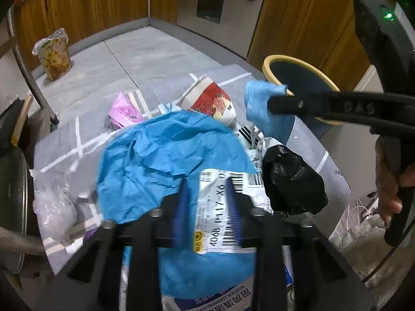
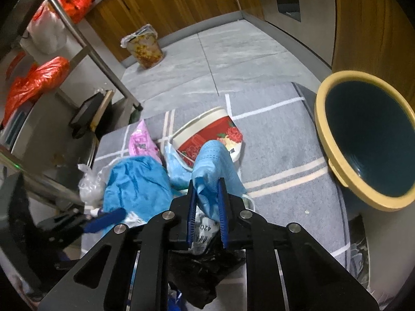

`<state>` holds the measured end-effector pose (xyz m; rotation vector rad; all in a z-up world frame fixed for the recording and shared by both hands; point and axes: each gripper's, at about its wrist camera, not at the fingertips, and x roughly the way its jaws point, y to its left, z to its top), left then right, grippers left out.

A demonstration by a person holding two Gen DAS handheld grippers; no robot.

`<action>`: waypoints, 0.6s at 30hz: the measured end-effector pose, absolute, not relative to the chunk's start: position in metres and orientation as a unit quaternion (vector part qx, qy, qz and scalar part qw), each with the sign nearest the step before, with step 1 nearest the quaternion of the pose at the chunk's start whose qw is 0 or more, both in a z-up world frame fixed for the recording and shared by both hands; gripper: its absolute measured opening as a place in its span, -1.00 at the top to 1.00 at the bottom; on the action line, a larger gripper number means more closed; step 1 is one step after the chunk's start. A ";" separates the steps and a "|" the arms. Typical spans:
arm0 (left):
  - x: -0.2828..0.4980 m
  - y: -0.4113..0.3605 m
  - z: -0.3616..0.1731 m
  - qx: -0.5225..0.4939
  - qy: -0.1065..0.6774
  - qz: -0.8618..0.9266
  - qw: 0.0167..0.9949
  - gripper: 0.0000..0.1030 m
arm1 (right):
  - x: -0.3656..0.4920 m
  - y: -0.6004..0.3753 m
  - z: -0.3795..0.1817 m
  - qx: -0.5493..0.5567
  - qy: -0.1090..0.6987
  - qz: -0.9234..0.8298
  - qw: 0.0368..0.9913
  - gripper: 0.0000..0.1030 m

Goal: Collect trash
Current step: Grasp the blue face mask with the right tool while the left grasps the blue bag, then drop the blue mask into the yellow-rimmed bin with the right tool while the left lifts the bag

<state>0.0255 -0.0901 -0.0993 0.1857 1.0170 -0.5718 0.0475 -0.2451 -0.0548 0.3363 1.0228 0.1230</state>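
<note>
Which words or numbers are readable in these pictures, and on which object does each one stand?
"406B P117-X6": white shipping label on the blue bag.
"KITCHEN CLEANING": wipes pack, upside down; its larger characters are cut off.
"DAS": embossed on the right gripper.
"420": label, partly hidden.
Barcode and cup print: too small.

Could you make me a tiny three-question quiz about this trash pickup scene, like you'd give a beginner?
1. True or false: the right gripper is shut on the face mask.
2. Multiple choice: what does the left gripper hold? A) the red cup B) the blue mailer with a white label C) the black bag
3. Fill in: the bin beside the rug has a ____ rim and a dark inside.

Key: 1 true. 2 B. 3 yellow.
</note>
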 end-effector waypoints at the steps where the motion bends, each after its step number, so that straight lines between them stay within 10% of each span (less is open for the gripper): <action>1: 0.026 -0.091 -0.099 0.090 0.480 -0.267 0.831 0.68 | 0.047 -0.245 -0.054 0.161 0.486 0.058 0.857 0.67; 18: 0.017 -0.066 -0.050 0.060 0.428 -0.243 0.869 1.00 | 0.049 -0.248 -0.015 0.155 0.446 0.058 0.879 0.67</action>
